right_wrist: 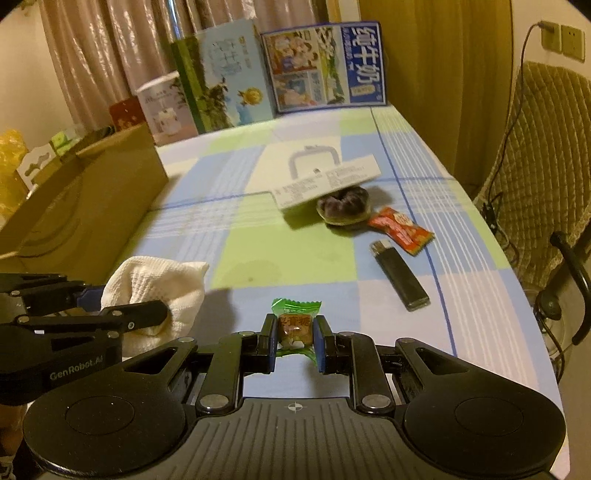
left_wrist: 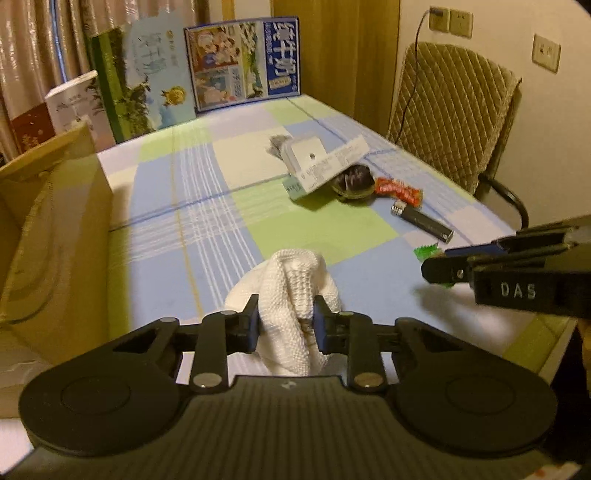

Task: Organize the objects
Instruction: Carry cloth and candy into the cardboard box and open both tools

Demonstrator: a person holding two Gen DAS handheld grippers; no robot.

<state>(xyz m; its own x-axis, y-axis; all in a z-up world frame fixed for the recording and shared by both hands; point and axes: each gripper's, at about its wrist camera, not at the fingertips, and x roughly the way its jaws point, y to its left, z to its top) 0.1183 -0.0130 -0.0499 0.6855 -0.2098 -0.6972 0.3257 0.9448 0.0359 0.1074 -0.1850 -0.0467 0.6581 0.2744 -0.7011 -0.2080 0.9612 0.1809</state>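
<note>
My left gripper [left_wrist: 285, 320] is shut on a white knitted cloth [left_wrist: 291, 288], held just above the checked tablecloth. The same cloth [right_wrist: 162, 288] shows at the left of the right wrist view, with the left gripper [right_wrist: 162, 308] around it. My right gripper [right_wrist: 294, 338] is shut on a green-wrapped candy [right_wrist: 295, 321] near the table's front edge; from the left wrist view the right gripper [left_wrist: 434, 264] enters from the right. Farther on lie a black lighter [right_wrist: 399, 273], a red snack packet [right_wrist: 400, 229], a dark scrunchie [right_wrist: 343, 208] and a white box [right_wrist: 325, 181] resting on it.
An open cardboard box [left_wrist: 55, 236] stands at the table's left edge. Cartons and books [left_wrist: 236, 62] lean along the far edge. A quilted chair [left_wrist: 454, 110] sits to the right of the table, with a cable hanging from a wall socket [left_wrist: 439, 18].
</note>
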